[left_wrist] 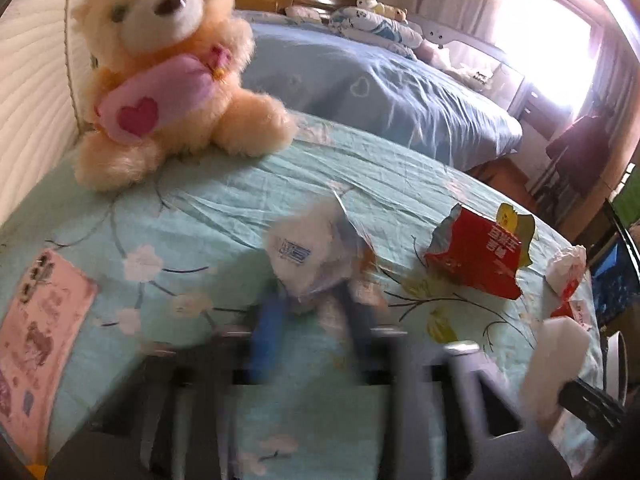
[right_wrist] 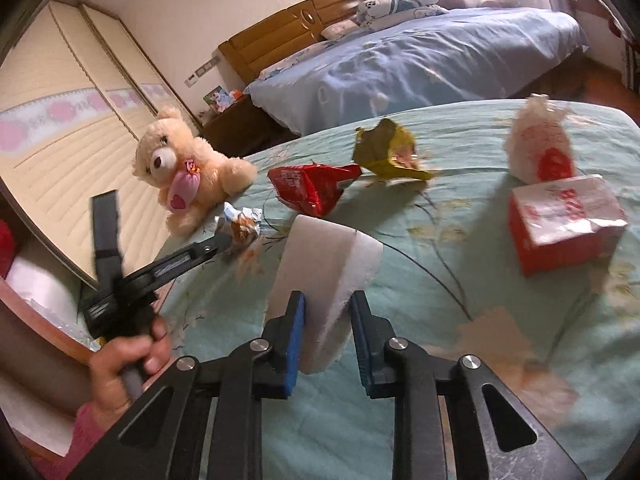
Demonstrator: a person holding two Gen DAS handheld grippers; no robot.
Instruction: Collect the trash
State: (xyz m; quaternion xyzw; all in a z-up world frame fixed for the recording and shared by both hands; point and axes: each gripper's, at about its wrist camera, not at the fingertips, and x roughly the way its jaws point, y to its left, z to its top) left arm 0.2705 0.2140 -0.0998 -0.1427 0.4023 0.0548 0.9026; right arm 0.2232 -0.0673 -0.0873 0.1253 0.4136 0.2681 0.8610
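Jaws of both grippers clamp trash: left gripper [left_wrist: 310, 308] on wrapper [left_wrist: 308, 256], right gripper [right_wrist: 326, 336] on tissue [right_wrist: 320, 276]; next, binning both.

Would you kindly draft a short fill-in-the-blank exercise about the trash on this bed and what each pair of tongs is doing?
1. The left tongs are shut on a crumpled ____ wrapper.
2. The right tongs have a white ____ strip between their blue pads.
3. The plush toy sitting on the green sheet is a teddy ____.
4. The torn packet beside the yellow-green wrapper is ____ in colour.

Missing words: foil; paper; bear; red
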